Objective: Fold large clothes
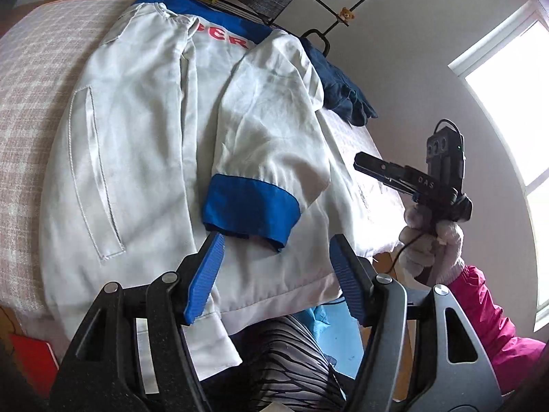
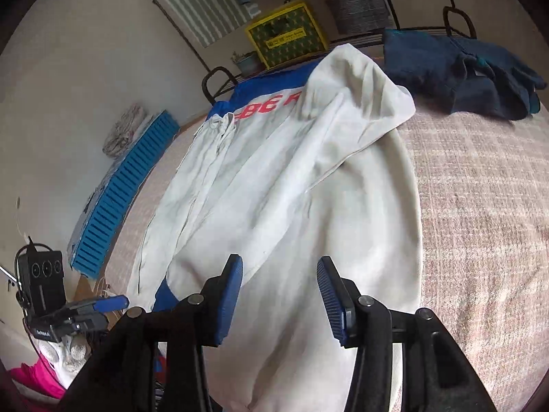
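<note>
A white jacket [image 1: 154,144] with a blue collar, blue cuffs and red letters lies spread on the pink checked bed [image 1: 31,110]. One sleeve is folded across its body, ending in a blue cuff [image 1: 250,206]. My left gripper [image 1: 276,264] hovers open just in front of that cuff, nothing between its blue pads [image 1: 206,274]. In the right wrist view my right gripper [image 2: 279,292] stands open over the jacket [image 2: 291,178] near its lower edge, holding nothing. A gloved hand holds the right gripper [image 1: 360,164] off the bed's right side. The left gripper [image 2: 115,301] shows at the lower left.
A dark blue garment [image 2: 459,75] lies crumpled at the bed's far right corner. A yellow-green box [image 2: 286,36] and a black metal rack [image 1: 315,0] stand behind the bed. A blue slatted crate [image 2: 120,189] leans on the left. A bright window [image 1: 507,103] is at right.
</note>
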Demonstrator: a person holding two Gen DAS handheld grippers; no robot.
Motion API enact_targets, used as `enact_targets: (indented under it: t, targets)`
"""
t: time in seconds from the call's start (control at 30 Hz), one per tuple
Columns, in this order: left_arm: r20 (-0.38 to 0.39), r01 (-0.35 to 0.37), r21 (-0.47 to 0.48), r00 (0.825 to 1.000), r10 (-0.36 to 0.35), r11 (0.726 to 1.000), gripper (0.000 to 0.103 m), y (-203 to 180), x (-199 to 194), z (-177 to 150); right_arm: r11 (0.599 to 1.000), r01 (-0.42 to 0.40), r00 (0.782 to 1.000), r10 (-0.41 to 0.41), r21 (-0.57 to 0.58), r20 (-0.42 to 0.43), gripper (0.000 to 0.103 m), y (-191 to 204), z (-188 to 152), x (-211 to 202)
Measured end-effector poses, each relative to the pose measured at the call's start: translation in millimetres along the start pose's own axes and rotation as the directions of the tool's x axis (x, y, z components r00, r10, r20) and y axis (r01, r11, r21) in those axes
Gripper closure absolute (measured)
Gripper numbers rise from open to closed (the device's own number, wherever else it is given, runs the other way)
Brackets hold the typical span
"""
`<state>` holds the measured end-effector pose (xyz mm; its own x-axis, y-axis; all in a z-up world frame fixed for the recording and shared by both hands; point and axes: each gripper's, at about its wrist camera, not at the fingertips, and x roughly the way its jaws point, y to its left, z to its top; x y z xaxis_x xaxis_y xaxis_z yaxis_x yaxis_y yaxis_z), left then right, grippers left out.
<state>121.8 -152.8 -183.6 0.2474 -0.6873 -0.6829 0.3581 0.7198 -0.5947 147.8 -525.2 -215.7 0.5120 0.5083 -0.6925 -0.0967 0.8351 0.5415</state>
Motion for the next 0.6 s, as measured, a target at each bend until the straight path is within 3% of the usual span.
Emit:
enact_targets:
  t: [0.13, 0.33, 0.4, 0.43, 0.5, 0.6]
  targets:
    - [-0.056, -0.019, -0.048, 0.998, 0.016, 0.999, 0.028, -5.1, 29.8, -5.2, 0.982, -0.089, 0.995, 0.082, 0.168, 0.051, 0.053, -46.7, 17.3, 5.6]
    - [-0.025, 0.035, -0.273, 0.999, -0.044, 0.961, 0.030, 27.4, 54.7, 7.3, 0.946, -0.143, 0.989, 0.130, 0.291, 0.066, 0.051, -75.1, 42.3, 33.2]
    - [-0.010, 0.055, -0.298, 0.998, -0.061, 0.953, 0.070, 33.8, 60.9, 12.1, 0.946, -0.131, 0.991, 0.121, 0.295, 0.053, 0.051, -73.2, 49.3, 44.2]
    - [-0.027, 0.056, -0.303, 0.997, -0.068, 0.951, 0.101, 35.4, 66.0, 14.5, 0.948, -0.118, 0.993, 0.110, 0.295, 0.044, 0.051, -72.1, 53.7, 50.0]
    - [-0.025, 0.069, -0.314, 0.996, -0.081, 0.947, 0.101, 34.8, 66.3, 15.3, 0.949, -0.098, 0.995, 0.093, 0.300, 0.030, 0.051, -72.9, 62.6, 57.9]
    - [0.000, 0.097, -0.244, 0.995, -0.100, 0.965, 0.102, 13.9, 45.0, 16.5, 0.951, -0.065, 0.998, 0.067, 0.301, 0.003, 0.051, -82.7, 84.4, 70.0]
